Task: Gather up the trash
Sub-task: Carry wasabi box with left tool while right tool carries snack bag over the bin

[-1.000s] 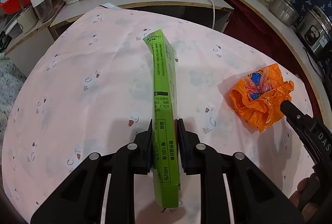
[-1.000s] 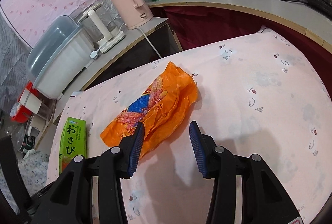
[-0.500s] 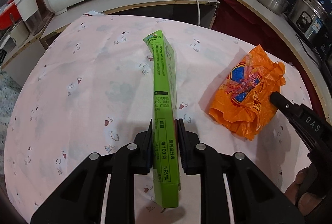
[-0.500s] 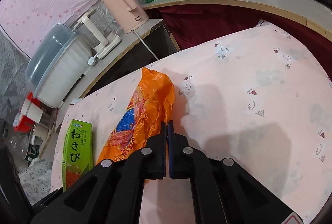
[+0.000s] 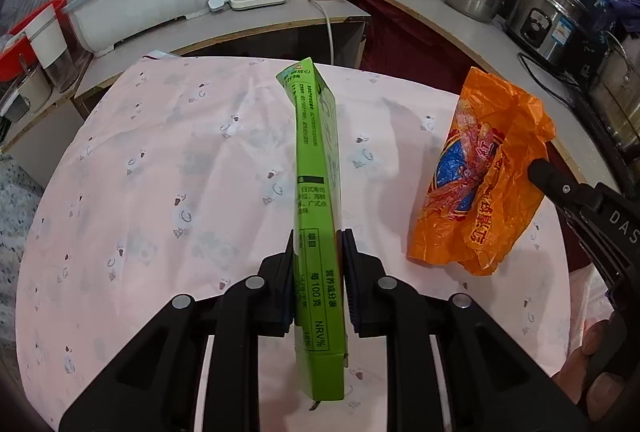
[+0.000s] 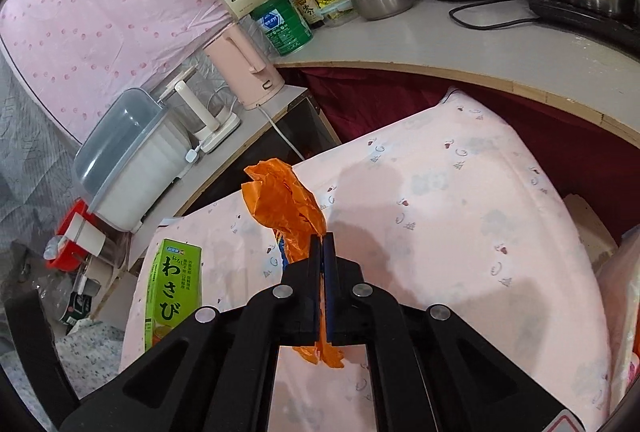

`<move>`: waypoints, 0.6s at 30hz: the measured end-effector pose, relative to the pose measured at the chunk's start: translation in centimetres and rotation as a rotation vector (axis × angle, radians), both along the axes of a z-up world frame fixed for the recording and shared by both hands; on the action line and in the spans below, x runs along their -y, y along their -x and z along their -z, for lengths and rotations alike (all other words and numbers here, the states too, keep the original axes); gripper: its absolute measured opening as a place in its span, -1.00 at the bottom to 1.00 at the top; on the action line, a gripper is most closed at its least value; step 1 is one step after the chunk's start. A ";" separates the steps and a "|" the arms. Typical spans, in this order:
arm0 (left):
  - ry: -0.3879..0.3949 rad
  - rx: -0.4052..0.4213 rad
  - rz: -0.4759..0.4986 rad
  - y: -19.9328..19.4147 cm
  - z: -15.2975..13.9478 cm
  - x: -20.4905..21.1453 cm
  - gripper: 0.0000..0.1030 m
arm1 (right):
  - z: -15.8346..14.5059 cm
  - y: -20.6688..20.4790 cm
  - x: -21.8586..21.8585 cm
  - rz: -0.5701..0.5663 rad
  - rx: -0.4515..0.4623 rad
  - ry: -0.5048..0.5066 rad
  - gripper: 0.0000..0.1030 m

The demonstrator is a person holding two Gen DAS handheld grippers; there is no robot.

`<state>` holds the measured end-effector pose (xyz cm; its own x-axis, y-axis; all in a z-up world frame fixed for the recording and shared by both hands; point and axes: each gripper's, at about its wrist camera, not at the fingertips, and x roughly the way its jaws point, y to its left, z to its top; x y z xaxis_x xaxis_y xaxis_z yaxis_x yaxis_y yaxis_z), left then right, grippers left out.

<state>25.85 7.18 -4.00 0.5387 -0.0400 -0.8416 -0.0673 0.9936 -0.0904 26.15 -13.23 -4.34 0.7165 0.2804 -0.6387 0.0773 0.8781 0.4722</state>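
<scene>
A pink tablecloth [image 5: 160,168] is covering the table. Above it, at 3 o'clock, the right gripper [image 6: 322,244] is pinching an orange bag [image 5: 480,176]. Centrally, the left gripper [image 5: 318,244] is clamping a green wasabi box [image 5: 318,168], lifted edge-on toward 12 o'clock.

My left gripper [image 5: 316,252] is black, and the box [image 5: 318,192] in it is bright green with dark print. My right gripper [image 6: 323,248] is black with blue pads, and its crumpled bag [image 5: 480,176] is orange with a blue and red design. The tabletop [image 5: 160,172] cloth is pale pink with small scattered figures.
</scene>
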 end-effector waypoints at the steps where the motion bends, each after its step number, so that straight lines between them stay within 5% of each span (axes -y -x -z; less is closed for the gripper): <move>1: 0.001 0.003 0.008 0.4 -0.3 0.4 -0.62 | -0.4 0.6 0.5 0.008 0.006 0.000 -0.96; 18: -0.013 0.069 0.181 8.7 -4.9 9.9 -0.62 | -4.3 11.5 10.0 0.173 0.081 -0.019 -0.96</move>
